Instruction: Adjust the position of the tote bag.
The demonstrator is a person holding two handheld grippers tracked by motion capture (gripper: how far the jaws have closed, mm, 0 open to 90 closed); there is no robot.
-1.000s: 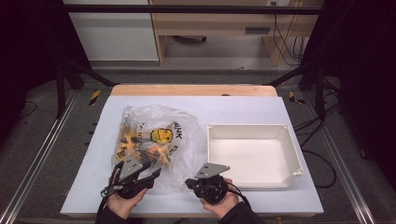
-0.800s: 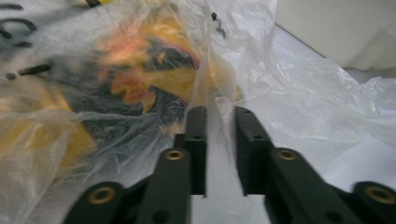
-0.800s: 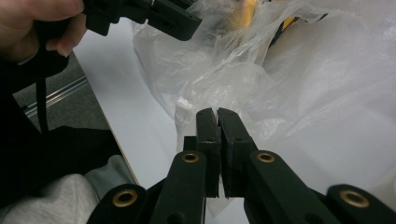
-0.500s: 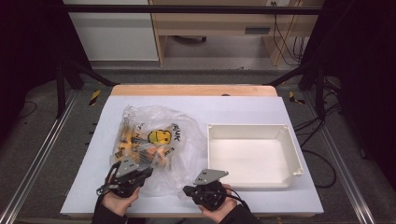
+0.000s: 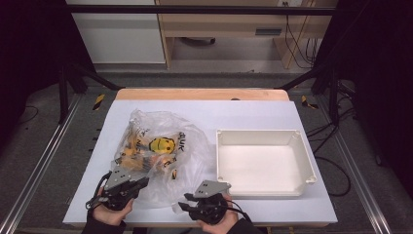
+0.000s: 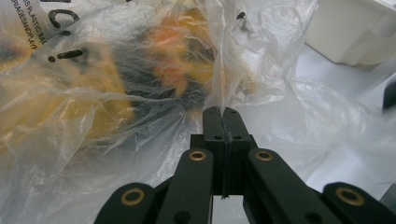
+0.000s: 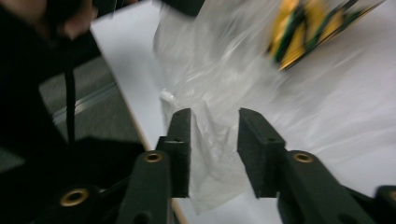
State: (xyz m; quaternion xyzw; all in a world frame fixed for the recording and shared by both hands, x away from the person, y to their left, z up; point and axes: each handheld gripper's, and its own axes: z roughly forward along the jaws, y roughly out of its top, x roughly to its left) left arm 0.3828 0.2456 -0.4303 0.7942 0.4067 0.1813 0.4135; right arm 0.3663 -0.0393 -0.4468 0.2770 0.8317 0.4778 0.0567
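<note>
Left gripper (image 6: 222, 114) at near left table edge, jaws pressed together on fold of clear crinkled plastic bag (image 5: 160, 156). Right gripper (image 7: 215, 126) just beside it, jaws just opened partway, bag's loose film between them, apparently not pinched (view blurred). Bag on white tabletop (image 5: 253, 109), left of centre, holding yellow-orange packets (image 5: 134, 151). Shallow white rectangular plastic tray (image 5: 307, 161) just right of bag.

The plastic bag (image 5: 156, 156) lies left of the tray (image 5: 302, 161) on the table (image 5: 253, 117).
</note>
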